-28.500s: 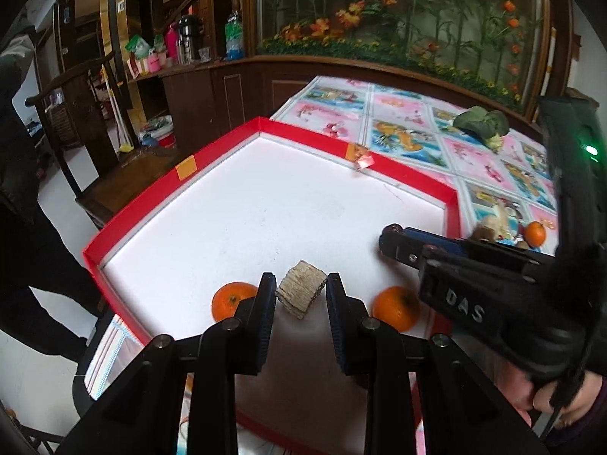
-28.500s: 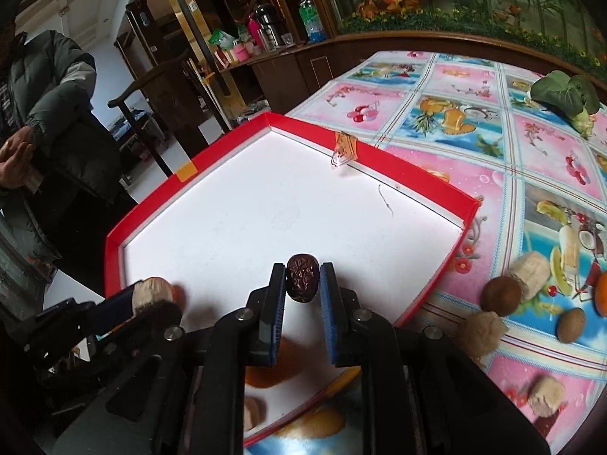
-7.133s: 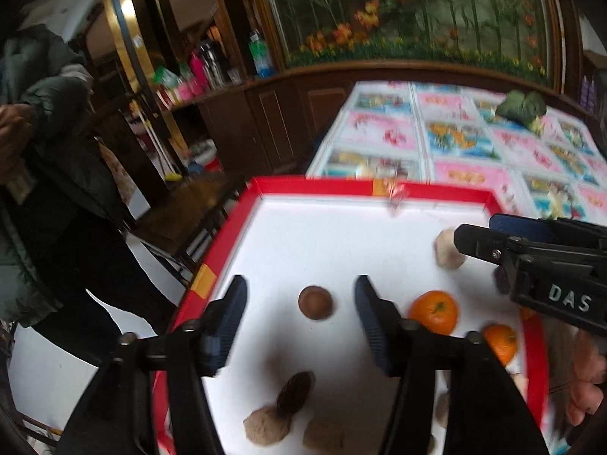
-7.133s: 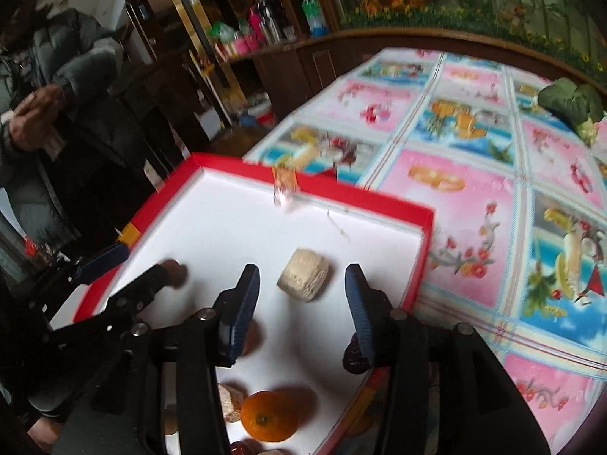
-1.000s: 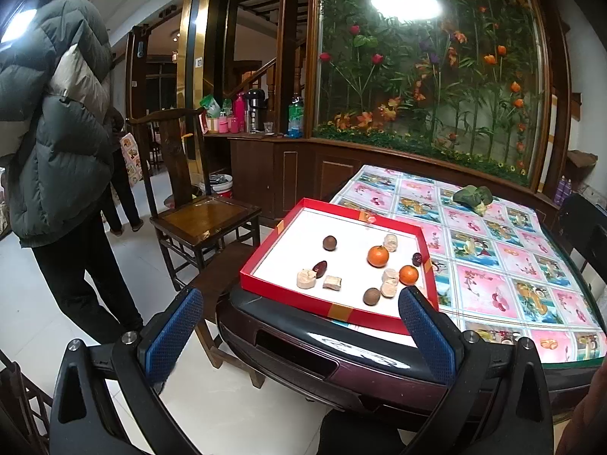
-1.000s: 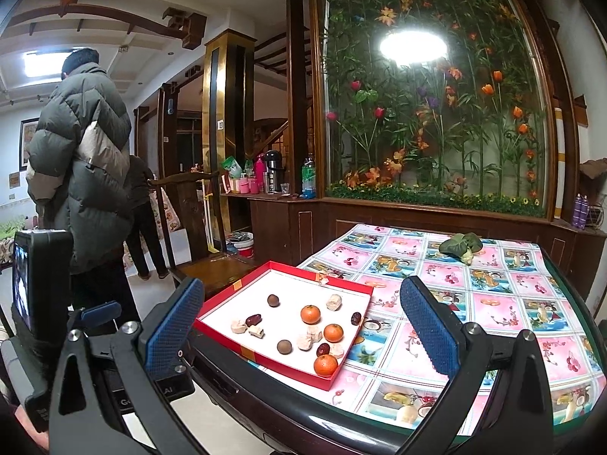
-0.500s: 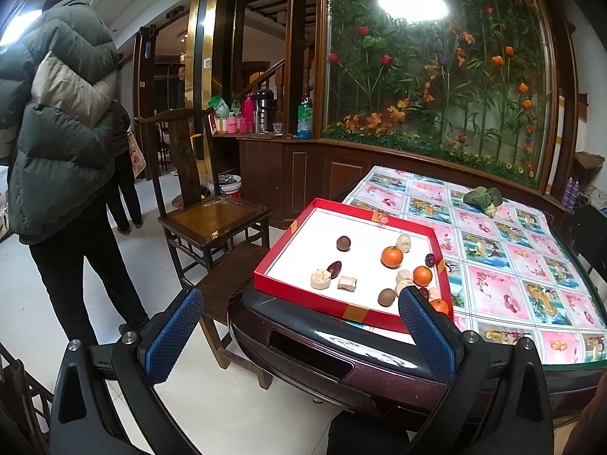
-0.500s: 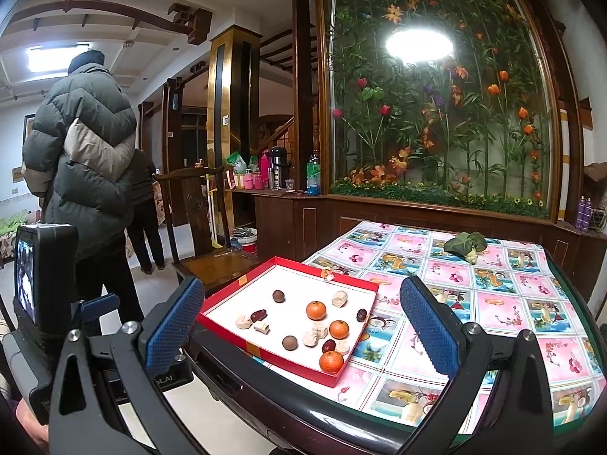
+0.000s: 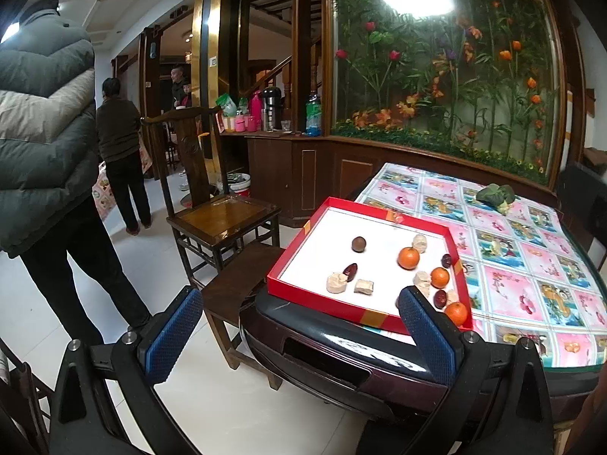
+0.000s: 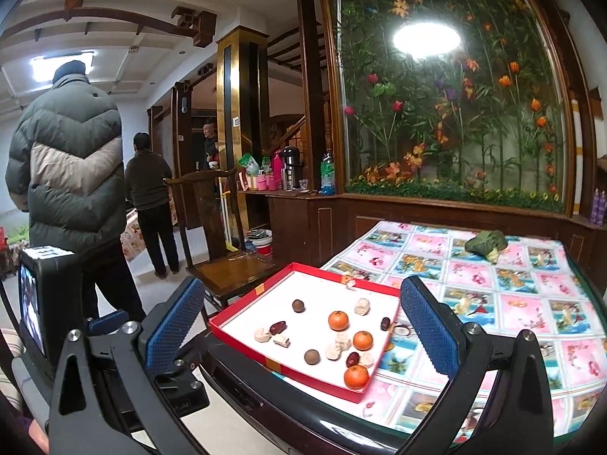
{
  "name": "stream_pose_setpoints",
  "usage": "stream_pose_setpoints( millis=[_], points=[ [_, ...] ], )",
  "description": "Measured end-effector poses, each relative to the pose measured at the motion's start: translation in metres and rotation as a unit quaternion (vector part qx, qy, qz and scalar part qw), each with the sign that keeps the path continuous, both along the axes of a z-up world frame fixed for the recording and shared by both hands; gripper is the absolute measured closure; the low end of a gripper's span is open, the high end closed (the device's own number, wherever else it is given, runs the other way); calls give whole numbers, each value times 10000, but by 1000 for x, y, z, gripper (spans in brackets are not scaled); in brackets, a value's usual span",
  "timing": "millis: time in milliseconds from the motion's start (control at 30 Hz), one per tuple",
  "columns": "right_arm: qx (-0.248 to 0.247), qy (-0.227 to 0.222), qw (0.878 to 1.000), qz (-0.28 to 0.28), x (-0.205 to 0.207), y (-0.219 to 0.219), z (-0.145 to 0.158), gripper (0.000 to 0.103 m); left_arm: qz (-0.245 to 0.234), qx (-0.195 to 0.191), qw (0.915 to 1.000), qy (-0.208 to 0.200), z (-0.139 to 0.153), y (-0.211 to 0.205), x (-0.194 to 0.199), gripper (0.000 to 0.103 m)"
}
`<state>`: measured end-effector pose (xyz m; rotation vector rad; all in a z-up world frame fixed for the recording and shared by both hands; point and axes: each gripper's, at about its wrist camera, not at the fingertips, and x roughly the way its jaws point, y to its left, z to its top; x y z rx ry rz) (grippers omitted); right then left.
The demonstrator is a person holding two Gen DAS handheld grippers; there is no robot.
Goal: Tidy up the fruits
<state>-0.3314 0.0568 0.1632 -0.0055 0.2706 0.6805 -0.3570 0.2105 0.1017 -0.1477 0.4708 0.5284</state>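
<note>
A red-rimmed white tray [image 9: 296,250] sits on the table corner, also in the right wrist view [image 10: 242,303]. In it lie three oranges [image 9: 408,258] [image 10: 338,320], brown round nuts [image 9: 358,244], dark red dates [image 9: 350,269] and pale chunks [image 9: 336,283]. My left gripper [image 9: 299,333] is wide open and empty, held well back from the table. My right gripper [image 10: 299,326] is also wide open and empty, away from the tray. The left gripper's body [image 10: 45,303] shows at the left of the right wrist view.
The table [image 9: 531,265] has a colourful fruit-print cloth and a green leafy vegetable [image 9: 495,193] at its far side. A wooden chair [image 9: 216,212] and a stool [image 9: 242,276] stand left of the table. A person in a puffer jacket [image 9: 41,144] stands at the left.
Both grippers have shifted slightly, so the tray sits a little further right and closer in the left view. Both stay wide open and empty. The fruits have not moved.
</note>
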Motion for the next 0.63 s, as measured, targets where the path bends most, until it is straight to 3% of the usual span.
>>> stream_pose_setpoints(
  millis=[500, 633],
  points=[
    [-31, 119, 9999, -22, 40, 18, -1, 0, -42, -101, 9997, 233, 5, 13, 39, 0],
    [107, 270, 9996, 16, 63, 20, 0, 0, -8, 64, 9995, 313, 6, 7, 59, 0]
  ],
)
